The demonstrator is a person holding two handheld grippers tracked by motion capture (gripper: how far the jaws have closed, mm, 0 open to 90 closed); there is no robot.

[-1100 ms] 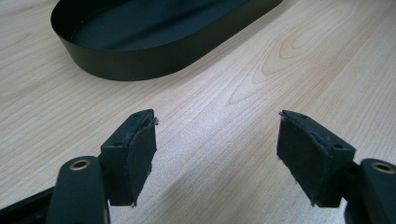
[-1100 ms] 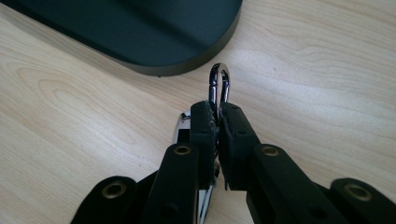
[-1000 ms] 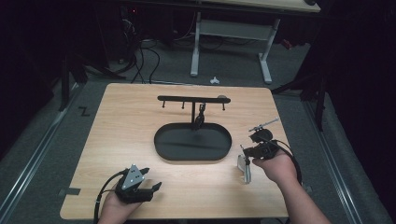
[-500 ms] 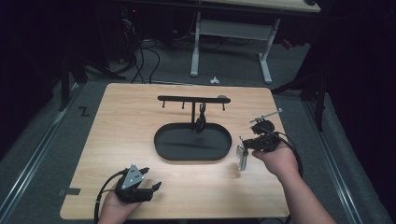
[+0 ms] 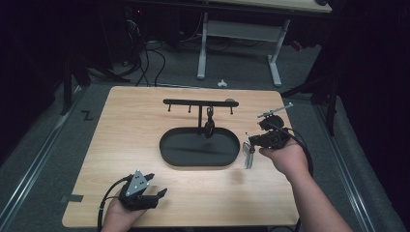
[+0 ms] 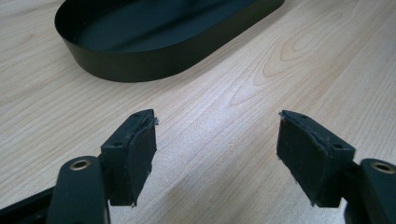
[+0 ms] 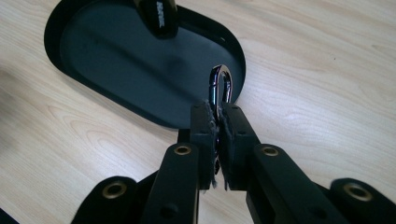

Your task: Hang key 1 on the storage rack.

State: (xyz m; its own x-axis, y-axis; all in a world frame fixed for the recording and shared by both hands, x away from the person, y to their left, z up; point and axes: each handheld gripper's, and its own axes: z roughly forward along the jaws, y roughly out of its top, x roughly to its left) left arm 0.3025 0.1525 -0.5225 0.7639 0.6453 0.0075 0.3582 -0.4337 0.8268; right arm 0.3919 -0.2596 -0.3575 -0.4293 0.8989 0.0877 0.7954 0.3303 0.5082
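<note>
We have the right gripper [image 7: 218,114] clenched on a small silver metal clip [image 7: 220,86], pinched by its lower end so the looped top sticks out free past the fingertips — likely so the loop can catch a peg. In the high view the clip [image 5: 248,153] hangs off the surface, just beside the right end of the black oval tray [image 5: 169,150]. The hanger stand [image 5: 198,102] rises from that tray, one dark item [image 5: 209,126] already dangling from its bar, so hanging looks like the goal. Left gripper [image 6: 217,149] is released, nothing between its pads, parked low at the near edge of the surface [image 5: 135,121], out of the way.
</note>
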